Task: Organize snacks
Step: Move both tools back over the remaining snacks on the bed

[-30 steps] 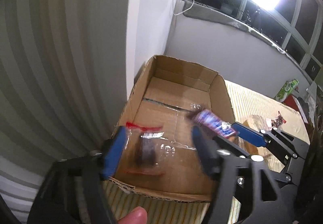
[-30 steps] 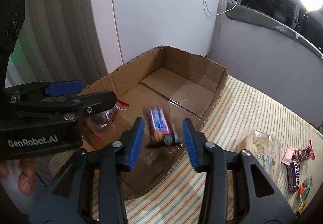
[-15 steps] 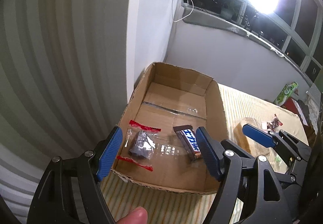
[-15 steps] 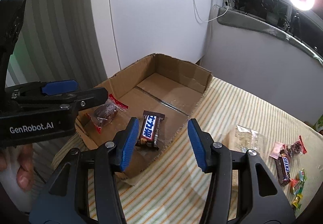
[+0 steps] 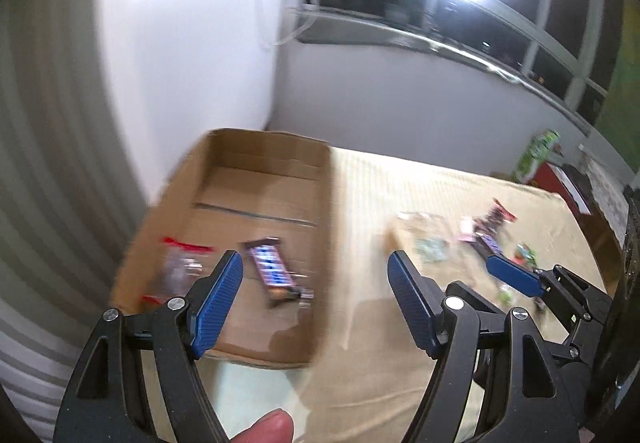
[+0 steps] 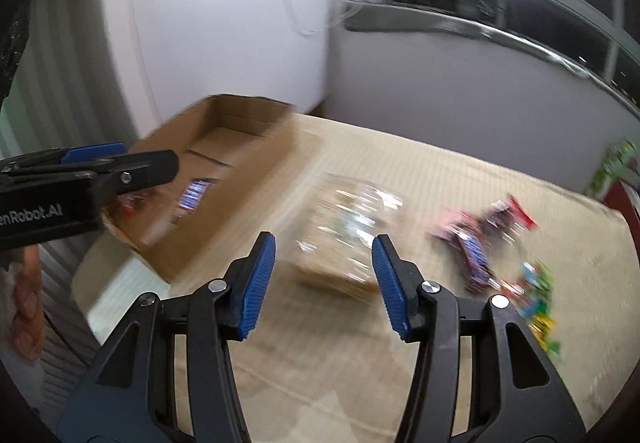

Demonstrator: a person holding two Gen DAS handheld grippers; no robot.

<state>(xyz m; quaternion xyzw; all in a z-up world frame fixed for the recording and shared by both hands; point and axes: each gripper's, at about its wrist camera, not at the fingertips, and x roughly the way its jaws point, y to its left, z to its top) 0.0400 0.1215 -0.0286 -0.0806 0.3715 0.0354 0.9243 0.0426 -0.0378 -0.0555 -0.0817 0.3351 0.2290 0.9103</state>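
Cardboard box [image 5: 256, 211] holding chocolate bar [image 5: 274, 275], beyond left tongs [image 5: 314, 303]

A table under a pale striped cloth [image 6: 420, 343] carries everything. An open cardboard box [image 5: 320, 243] sits at its left end against the far edge, and a clear plastic packet [image 6: 352, 227] lies on the cloth just right of the box. Further toward the right end lies a loose cluster of wrapped snacks [image 6: 480, 239], blurred, with small green and yellow candies [image 6: 540, 303] beside it.
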